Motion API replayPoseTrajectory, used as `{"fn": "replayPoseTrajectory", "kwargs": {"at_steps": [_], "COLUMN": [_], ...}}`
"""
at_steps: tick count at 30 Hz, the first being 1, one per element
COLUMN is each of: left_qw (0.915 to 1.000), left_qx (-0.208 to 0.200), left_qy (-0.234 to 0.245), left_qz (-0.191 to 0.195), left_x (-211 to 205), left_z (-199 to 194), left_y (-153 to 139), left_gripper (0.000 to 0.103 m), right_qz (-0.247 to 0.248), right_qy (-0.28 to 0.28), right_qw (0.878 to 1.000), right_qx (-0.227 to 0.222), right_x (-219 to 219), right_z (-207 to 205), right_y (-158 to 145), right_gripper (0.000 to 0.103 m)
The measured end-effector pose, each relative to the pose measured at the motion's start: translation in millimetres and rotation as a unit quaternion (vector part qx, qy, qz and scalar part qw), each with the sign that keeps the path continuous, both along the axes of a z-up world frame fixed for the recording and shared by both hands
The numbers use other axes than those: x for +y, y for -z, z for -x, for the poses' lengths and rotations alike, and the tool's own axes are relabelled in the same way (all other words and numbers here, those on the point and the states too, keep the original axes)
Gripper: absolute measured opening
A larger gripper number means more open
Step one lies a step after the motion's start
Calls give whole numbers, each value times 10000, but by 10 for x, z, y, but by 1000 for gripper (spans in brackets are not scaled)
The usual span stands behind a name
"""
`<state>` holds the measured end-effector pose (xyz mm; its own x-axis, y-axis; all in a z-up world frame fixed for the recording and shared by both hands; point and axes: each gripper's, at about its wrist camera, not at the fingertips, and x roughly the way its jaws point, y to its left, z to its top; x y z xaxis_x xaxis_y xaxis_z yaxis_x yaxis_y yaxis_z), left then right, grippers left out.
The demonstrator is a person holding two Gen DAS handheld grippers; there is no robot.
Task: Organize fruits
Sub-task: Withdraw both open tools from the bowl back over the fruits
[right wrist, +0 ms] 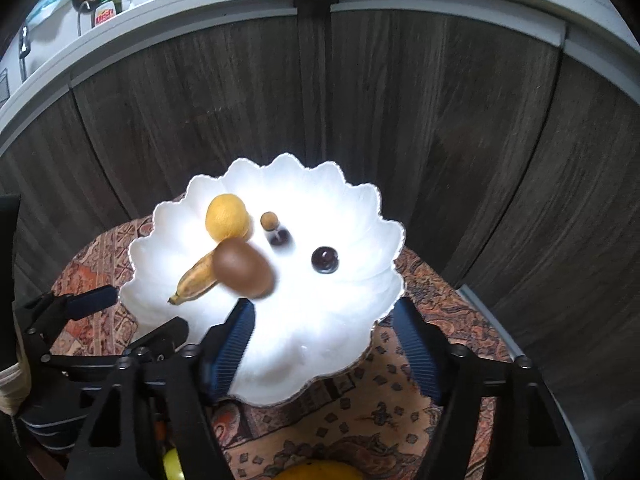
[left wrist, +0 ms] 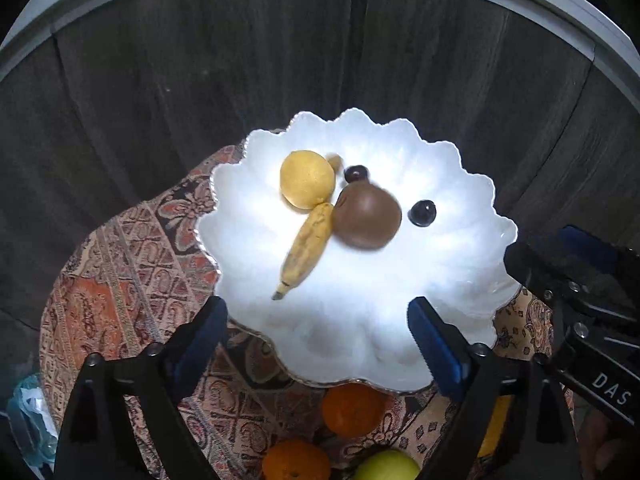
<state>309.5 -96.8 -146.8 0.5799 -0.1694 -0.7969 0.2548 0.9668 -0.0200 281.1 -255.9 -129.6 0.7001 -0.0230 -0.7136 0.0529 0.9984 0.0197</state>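
A white scalloped bowl stands on a patterned cloth. It holds a yellow lemon, a small banana, a round brown fruit that looks blurred, two dark cherries and a small tan fruit. My left gripper hovers open over the bowl's near rim with nothing between its blue pads. My right gripper is open and empty too, just short of the brown fruit.
Two oranges, a green apple and a yellow fruit lie on the cloth in front of the bowl. Dark wooden cabinet doors stand behind. A soap bottle stands on the white counter above.
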Motion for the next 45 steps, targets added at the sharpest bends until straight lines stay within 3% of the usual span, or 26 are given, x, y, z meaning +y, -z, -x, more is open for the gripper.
{"fn": "replayPoseTrajectory", "kwargs": {"at_steps": [6,28,45], "left_qw": [9999,9976,9972], "left_qx": [-119,-657,-658], "left_qy": [-50,-157,-328], "left_qz": [-40,-162,-126], "left_x": [49,199,361], "left_z": [97,699,980], "left_y": [-127,-654,-651], "left_gripper": [101,102,102], "right_qz": [111,132,160], "right_qy": [96,173,182], "right_qw": [9998,9984,9985], "right_qx": [-112,-530,-484], "right_x": [-5,83,161], "right_z": [85,661,938], "right_y": [-109,-560,-529], "right_gripper": [84,85,85]}}
